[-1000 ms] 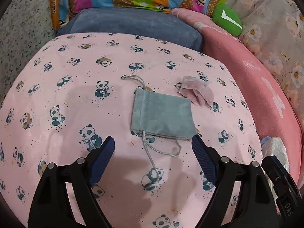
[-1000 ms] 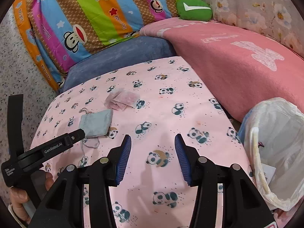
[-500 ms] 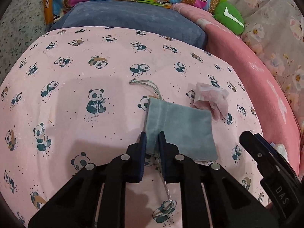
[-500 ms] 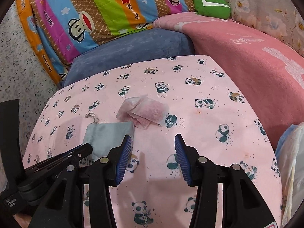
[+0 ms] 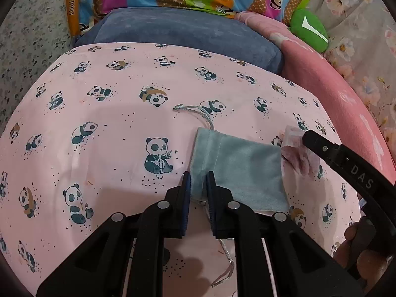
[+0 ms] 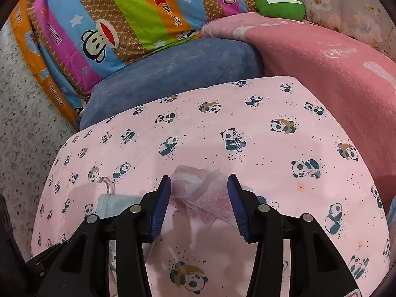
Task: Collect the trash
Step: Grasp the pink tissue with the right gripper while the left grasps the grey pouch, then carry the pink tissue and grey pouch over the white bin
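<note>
left gripper [image 5: 198,184] pinching pouch [image 5: 237,168] — right gripper [image 6: 199,193] straddling tissue [image 6: 201,193]

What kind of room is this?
Likely a bedroom or sleeping corner: a panda sheet covers a soft surface, with a blue pillow and striped cartoon quilt piled behind.

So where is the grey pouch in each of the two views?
Left wrist: the pouch lies centre-right, its near-left corner between the shut jaws.
Right wrist: only a corner shows, lower left, behind the left finger.
Shared landmark: the pink tissue, just right of the pouch.
</note>
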`<state>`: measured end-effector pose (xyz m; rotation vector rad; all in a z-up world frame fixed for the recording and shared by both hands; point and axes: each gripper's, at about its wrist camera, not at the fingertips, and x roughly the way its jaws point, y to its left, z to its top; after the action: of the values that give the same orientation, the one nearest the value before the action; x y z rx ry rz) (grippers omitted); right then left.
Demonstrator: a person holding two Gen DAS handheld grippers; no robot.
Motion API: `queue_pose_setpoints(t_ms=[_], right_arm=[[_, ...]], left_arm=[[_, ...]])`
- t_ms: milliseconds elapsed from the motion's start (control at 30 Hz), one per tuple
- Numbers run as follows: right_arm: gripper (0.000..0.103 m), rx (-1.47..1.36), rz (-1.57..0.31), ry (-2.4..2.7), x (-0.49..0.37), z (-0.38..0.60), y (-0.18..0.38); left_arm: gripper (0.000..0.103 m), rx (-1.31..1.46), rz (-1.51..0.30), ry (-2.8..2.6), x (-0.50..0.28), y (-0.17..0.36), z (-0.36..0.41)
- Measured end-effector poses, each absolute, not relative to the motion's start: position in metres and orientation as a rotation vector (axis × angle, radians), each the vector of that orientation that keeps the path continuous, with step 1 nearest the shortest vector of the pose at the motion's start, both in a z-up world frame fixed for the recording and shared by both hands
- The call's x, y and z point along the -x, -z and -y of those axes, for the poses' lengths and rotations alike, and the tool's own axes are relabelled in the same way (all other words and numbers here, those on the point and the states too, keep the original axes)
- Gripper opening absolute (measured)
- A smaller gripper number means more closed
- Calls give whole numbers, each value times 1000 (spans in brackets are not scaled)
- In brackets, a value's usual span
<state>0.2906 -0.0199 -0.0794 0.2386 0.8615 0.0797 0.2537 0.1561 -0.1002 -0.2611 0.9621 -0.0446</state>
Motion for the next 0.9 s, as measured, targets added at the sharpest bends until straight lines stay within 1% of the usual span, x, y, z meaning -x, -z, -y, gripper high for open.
queue_pose_setpoints(t_ms=[33,100,133,167,200,467,900], right_arm=[[46,-244,-866,-83,-293,20,82],[28,-249,-880,-92,-295,19,87],[17,-247,-885,-97,-295,18,89],[12,-246,-888,-107,-293,18,90],[10,-245,-883,-114,-289,18,91],[9,-274,-873,-127,-249,31,84],[9,-313,-838,-52,-148,89,66]], left_arm=[[13,261,-961,45,-254,100,-156],[13,262,-959,45,-254,100,-156],[13,261,-959,46,-254,100,-155],[13,262,-959,46,-254,100,-155],[13,262,-958,46,-253,100,-155],[13,262,-970,67,-236,96,-142],[12,204,-975,160,-169,77,-76]])
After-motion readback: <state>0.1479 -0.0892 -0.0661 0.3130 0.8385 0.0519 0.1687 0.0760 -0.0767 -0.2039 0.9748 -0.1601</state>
